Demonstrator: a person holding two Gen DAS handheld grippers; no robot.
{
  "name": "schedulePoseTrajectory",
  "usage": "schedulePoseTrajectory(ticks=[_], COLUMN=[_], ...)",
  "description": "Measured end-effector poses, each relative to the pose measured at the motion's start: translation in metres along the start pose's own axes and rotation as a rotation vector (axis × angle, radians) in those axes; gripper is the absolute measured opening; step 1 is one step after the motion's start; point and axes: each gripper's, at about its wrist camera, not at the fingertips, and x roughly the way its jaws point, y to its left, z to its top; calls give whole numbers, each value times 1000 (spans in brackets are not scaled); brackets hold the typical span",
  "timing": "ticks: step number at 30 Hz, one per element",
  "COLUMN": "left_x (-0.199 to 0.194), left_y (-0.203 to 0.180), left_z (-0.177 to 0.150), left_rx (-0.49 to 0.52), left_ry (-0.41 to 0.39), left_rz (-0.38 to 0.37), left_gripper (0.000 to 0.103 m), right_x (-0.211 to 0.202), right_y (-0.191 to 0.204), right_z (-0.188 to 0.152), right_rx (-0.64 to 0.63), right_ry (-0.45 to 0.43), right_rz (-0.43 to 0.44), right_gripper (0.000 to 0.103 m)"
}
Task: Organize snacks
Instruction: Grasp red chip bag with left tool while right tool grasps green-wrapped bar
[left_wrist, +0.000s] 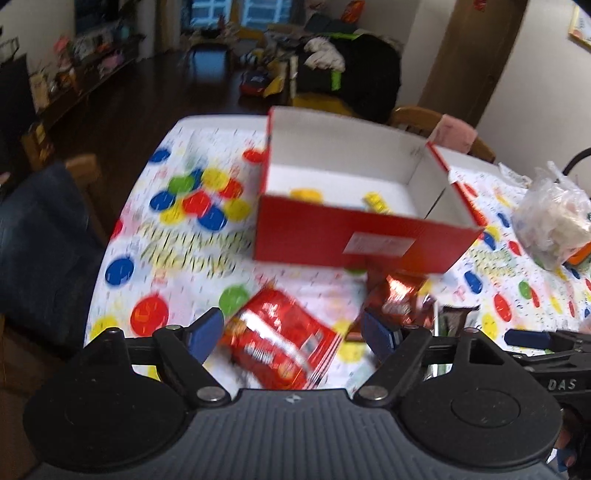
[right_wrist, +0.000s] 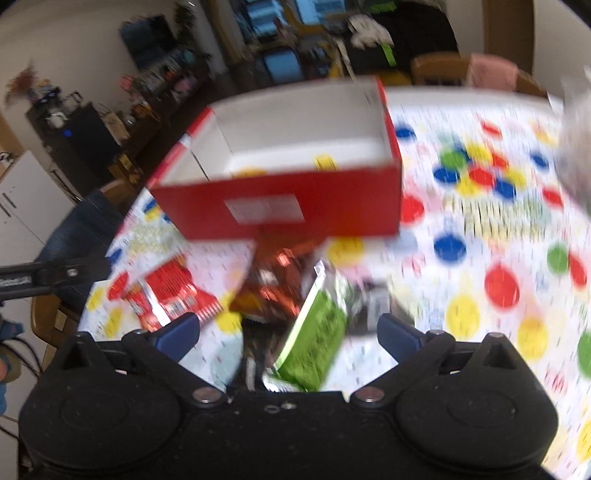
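An open red box (left_wrist: 354, 236) with a white inside stands on the table; it also shows in the right wrist view (right_wrist: 288, 206). Small yellow items (left_wrist: 376, 202) lie in it. My left gripper (left_wrist: 295, 332) is open above a red snack bag (left_wrist: 280, 347). A shiny red-brown packet (left_wrist: 399, 299) lies in front of the box. My right gripper (right_wrist: 288, 332) is open above a green snack pack (right_wrist: 317, 339), with the red-brown packet (right_wrist: 273, 288) and the red bag (right_wrist: 166, 295) beyond it. My right gripper's finger (left_wrist: 528, 338) shows at the left view's right edge.
The table wears a white cloth with coloured dots (left_wrist: 177, 258). A clear plastic bag (left_wrist: 554, 218) of items sits at the right. A dark packet (left_wrist: 454, 321) lies near the red-brown one. Wooden chairs (left_wrist: 424, 118) stand around the table. Both views are blurred.
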Motion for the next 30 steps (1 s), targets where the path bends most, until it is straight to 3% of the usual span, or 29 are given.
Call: schedulePoseTrajectory(ticks=[4,15,18,27,30], left_x=[3,13,15,37,49], left_y=[2,9,12,19,18], left_z=[-8,-14,-14,-13,-10], left_rx=[-13,-66,-80,-167,-193], left_ry=[17,56,63,135,167], left_rz=[18,40,38,21,38], left_gripper=[81,81,81,81,81], right_x=[21,67,71,72,72], right_y=[-16,-34,-39,-49,-52], right_z=[-5,-7,-6,-5,-6], right_rx=[98,257,296,335,338], right_ry=[54,171,180,180,180], right_rz=[-10,43,59,83,91], right_gripper=[99,71,61,43,42])
